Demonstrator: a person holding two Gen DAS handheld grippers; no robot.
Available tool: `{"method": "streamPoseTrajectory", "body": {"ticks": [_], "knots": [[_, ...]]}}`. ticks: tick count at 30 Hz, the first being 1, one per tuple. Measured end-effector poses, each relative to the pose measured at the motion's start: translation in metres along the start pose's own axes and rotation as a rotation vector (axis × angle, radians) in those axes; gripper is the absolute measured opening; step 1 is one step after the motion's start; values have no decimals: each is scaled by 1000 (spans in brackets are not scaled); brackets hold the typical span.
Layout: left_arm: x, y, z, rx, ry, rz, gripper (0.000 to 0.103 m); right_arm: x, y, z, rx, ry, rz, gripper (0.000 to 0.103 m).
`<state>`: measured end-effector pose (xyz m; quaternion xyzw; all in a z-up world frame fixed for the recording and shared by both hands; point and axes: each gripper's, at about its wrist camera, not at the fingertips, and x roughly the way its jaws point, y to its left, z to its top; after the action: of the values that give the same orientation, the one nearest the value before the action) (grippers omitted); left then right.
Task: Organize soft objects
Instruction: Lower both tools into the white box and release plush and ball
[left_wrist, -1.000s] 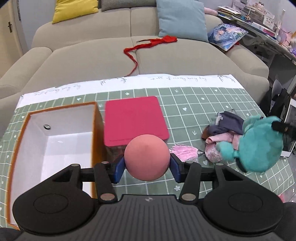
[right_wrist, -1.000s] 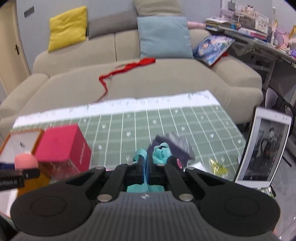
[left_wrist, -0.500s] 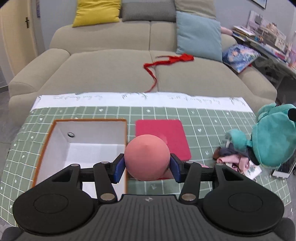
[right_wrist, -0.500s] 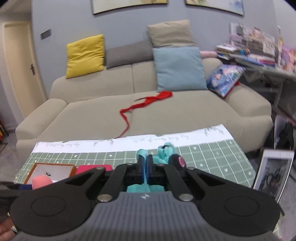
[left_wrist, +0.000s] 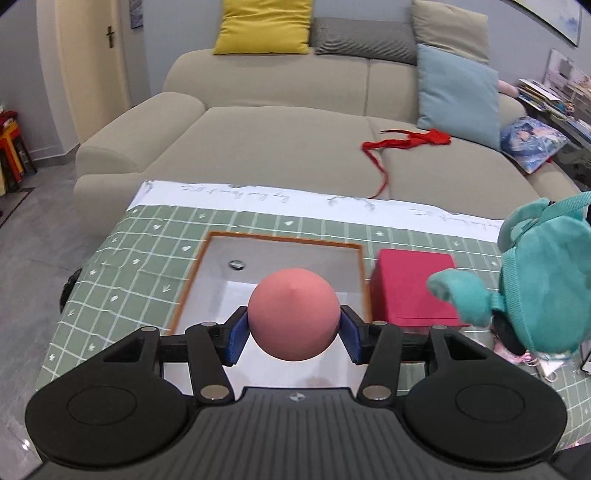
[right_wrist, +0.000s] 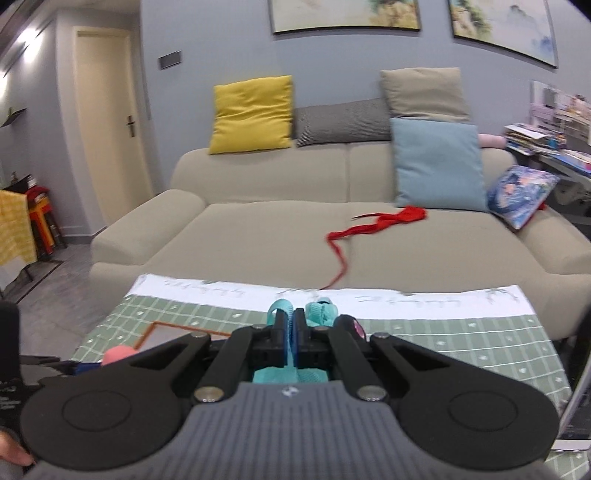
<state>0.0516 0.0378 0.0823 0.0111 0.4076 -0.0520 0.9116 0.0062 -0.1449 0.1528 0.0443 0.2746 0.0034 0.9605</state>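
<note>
Since a second ago both views have tilted up and swung left: the sofa (right_wrist: 332, 229) now fills more of each, and in the left view the box (left_wrist: 280, 258) sits centred behind the ball (left_wrist: 293, 313) where it was at far left before, with the red case (left_wrist: 413, 288) now to its right. The plush (left_wrist: 532, 273) has risen from the table (left_wrist: 147, 266) at right and now hangs in the air, right of the case. Sofa: beige, smooth upholstery, with square cushions and a thin red ribbon (right_wrist: 373, 229) trailing toward the table. Table: cloth of green squares with a white far border. Box: open, rectangular, orange rim, white inside, long axis running left to right; small dark round object on its far floor. Case: flat-topped, rectangular. Plush: teal, fuzzy, with a woven strap; its rounded limb points left toward the case. Ball: pink, smooth, round, no long axis. Left gripper (left_wrist: 293, 334) is about half open, blue pads pressing both sides of the ball, over the box's near part. Right gripper (right_wrist: 294, 332) is fully closed, pinching the plush's teal strap.
</note>
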Motion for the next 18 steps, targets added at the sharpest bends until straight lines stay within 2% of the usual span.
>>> {"method": "streamPoseTrajectory", "body": {"ticks": [5,11,13,18], "knots": [[15,27,-1,14,41,8,60,17,36,-6,-17,38,70,0],[37,56,-12,44,86,15,59,48,81,-29,-52,132,158,0],[45,66,-15,16,107,13,59,61,92,-40,-61,174,174,0],[53,88,-17,-55,94,19,59,87,111,-63,-80,257,186,0]]}}
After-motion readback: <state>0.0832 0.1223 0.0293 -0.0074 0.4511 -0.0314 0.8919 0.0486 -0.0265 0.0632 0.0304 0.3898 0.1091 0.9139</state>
